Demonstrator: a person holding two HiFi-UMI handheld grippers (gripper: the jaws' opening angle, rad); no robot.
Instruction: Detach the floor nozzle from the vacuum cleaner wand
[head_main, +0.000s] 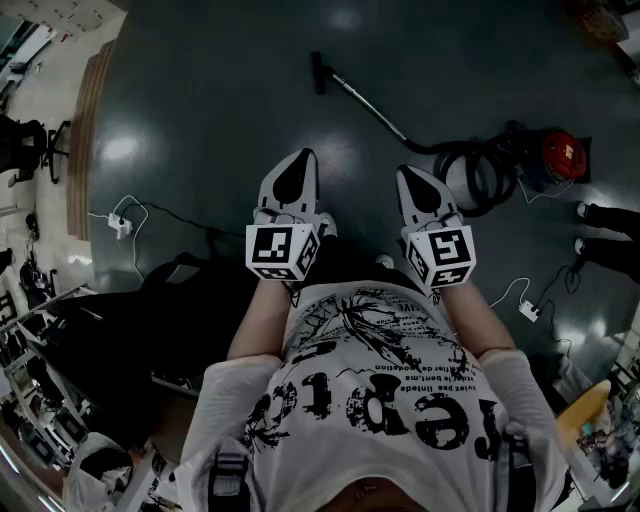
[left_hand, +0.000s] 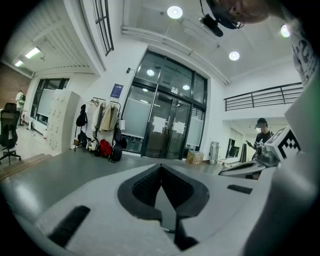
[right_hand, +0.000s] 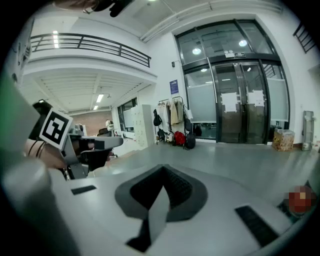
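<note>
While the left gripper (head_main: 298, 165) and right gripper (head_main: 418, 185) are held side by side in front of the person, a wide stretch of dark floor (head_main: 220, 110) lies open ahead of them. Edges: wooden strip (head_main: 85, 130) along far left; white power strip (head_main: 120, 226) w/ cable at left; second strip (head_main: 530, 310) at right; black bags (head_main: 110, 330) and clutter crowd lower left.

Writing: black print on the person's white shirt (head_main: 380, 400) is seen upside down, not surely legible. The blue sign (left_hand: 117, 90) beside the glass doors (left_hand: 165, 125) has text too small to read.

The floor nozzle (head_main: 318, 72) is a short black bar, flat on the floor far ahead. It's joined to the thin silver wand (head_main: 365, 103), which runs diagonally to a coiled black hose (head_main: 470, 175) and red canister (head_main: 562, 155) at right.

Left gripper: jaws fully together, nothing btwn them. Right gripper: same, empty. Both are well apart from the nozzle.
</note>
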